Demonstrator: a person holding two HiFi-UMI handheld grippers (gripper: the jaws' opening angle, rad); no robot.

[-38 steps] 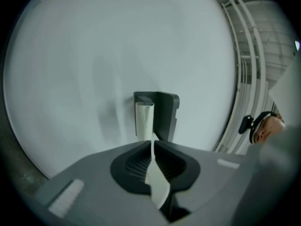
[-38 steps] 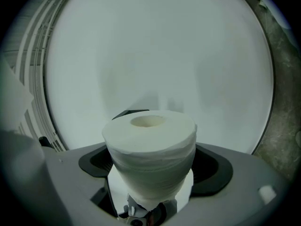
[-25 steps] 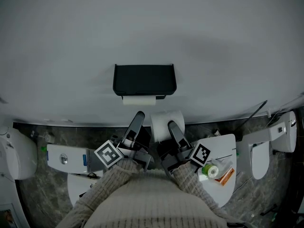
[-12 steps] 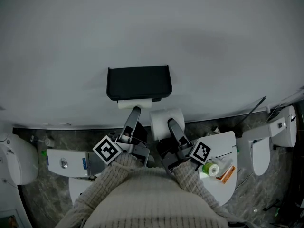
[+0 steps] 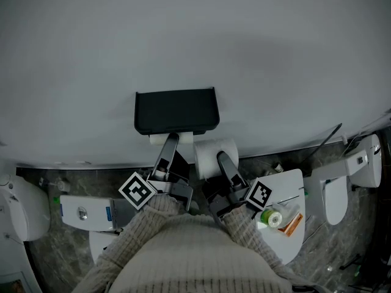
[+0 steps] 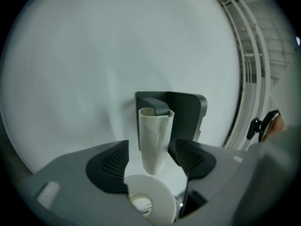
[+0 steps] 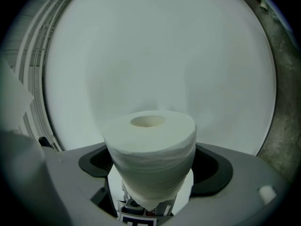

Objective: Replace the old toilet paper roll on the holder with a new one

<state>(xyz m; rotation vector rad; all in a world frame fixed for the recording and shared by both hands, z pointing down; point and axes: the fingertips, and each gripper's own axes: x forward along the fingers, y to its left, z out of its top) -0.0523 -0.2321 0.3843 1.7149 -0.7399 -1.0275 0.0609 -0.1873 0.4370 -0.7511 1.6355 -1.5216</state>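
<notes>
A black holder (image 5: 176, 110) hangs on the white wall. On its arm sits the old roll (image 6: 154, 140), a bare, creased cardboard core; in the head view the old roll (image 5: 157, 139) peeks out under the holder. My left gripper (image 6: 151, 159) is open, and the core stands between its jaws with a gap on each side. In the head view the left gripper (image 5: 174, 140) reaches the holder's underside. My right gripper (image 7: 153, 166) is shut on a full white new roll (image 7: 150, 149). That new roll (image 5: 215, 151) hangs just right of the left gripper, below the holder.
A white toilet tank lid (image 5: 292, 224) at lower right carries a green tape roll (image 5: 273, 219) and an orange packet. Toilets stand at far left (image 5: 18, 206) and far right (image 5: 360, 170). Grey stone floor lies below. White rails (image 6: 249, 69) show at the left gripper view's right edge.
My left gripper has moved forward to the holder, so its tips now flank the old core. The right gripper with the new roll has barely shifted.
</notes>
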